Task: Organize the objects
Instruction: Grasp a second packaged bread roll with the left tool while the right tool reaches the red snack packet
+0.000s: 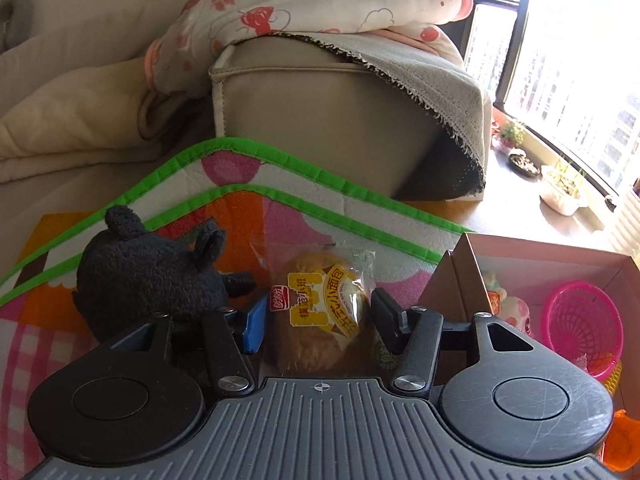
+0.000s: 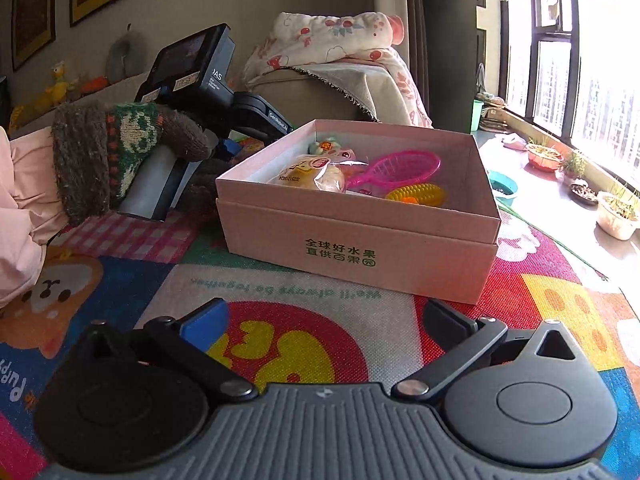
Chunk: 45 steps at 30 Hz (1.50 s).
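My left gripper [image 1: 320, 312] has a wrapped bread bun [image 1: 320, 312] between its fingers, the pads touching its sides, low over the colourful play mat [image 1: 240, 216]. A black plush toy [image 1: 148, 276] sits just left of it. The pink cardboard box [image 1: 560, 248] stands to the right, holding a pink basket [image 1: 584, 324]. In the right wrist view the same box [image 2: 360, 236] holds another wrapped bun [image 2: 312, 176], a pink toy racket [image 2: 396, 168] and a yellow corn toy [image 2: 420, 194]. My right gripper [image 2: 324, 320] is open and empty over the mat, in front of the box.
A beige sofa arm [image 1: 320, 120] with a floral quilt [image 1: 320, 4] stands behind the mat. Plant pots [image 2: 616, 212] line the window sill at the right. The person's gloved hand [image 2: 120, 152] holds the left gripper's body at the left.
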Available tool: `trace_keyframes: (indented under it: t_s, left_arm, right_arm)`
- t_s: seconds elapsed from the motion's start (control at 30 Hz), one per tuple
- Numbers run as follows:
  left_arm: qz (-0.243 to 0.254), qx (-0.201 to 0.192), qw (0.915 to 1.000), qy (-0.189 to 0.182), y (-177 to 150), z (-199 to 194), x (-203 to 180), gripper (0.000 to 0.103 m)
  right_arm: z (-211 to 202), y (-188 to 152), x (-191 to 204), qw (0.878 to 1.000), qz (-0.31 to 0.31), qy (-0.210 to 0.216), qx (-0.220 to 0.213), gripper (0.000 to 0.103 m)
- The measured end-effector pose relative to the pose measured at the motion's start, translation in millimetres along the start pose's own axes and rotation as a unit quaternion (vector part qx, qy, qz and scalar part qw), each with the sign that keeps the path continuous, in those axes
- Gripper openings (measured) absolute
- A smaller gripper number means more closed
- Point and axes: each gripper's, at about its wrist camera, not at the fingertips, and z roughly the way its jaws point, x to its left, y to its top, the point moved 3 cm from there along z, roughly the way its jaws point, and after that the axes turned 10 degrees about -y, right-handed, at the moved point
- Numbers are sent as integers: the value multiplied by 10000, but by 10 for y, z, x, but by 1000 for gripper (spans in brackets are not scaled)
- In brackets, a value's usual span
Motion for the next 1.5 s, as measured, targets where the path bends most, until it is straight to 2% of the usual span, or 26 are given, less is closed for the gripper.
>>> trace_keyframes:
  t_s: [0.13, 0.27, 0.37, 0.47, 0.6, 0.83, 0.97, 1.03, 1.13, 1.27, 1.33, 1.5]
  left_arm:
    - [242, 33, 9995, -196, -134, -148, -4, 58]
    - [943, 50, 9944, -481, -404, -436, -46, 58]
    - [1219, 76, 9909, -574, -636, -710, -55, 58]
    - [1141, 96, 9906, -752, -857, -963, -17, 58]
    - [767, 168, 9894, -1226, -1179, -1335, 77, 57]
    - [734, 245, 9906, -1127, -1519, -1814, 292, 58]
    - [693, 257, 9911, -1108, -1594, -1919, 348, 59]
    - [831, 245, 9908, -1041, -1625, -1892, 319, 63]
    - [846, 256, 9909, -1014, -1645, -1824, 308, 68]
    - [686, 217, 9916, -1079, -1616, -1799, 366, 68]
    - [624, 228, 9914, -1124, -1607, -1804, 388, 67]
    - [698, 193, 9915, -1085, -1626, -1811, 373, 67]
  right_arm:
    - [8, -4, -24, 10000, 97, 1, 4, 103]
    - [8, -3, -22, 9999, 98, -21, 0, 103]
    - [25, 2, -18, 9999, 91, -43, 39, 103]
    - [42, -2, -7, 9999, 60, -81, 89, 103]
    - [75, -9, 55, 9996, -150, -148, 211, 103]
    - [21, -43, 285, 9962, -809, -289, 115, 103]
    - [21, -49, 382, 9965, -781, -100, 297, 103]
    - [-1, -54, 468, 9961, -808, 2, 355, 103]
    - [-103, -28, 623, 9937, -773, 589, 564, 103]
    - [-356, -26, 988, 9787, -1282, 1465, 645, 103]
    - [-430, -54, 1190, 9703, -1554, 1731, 670, 103]
    - [-383, -150, 1590, 9585, -1974, 1835, 930, 103]
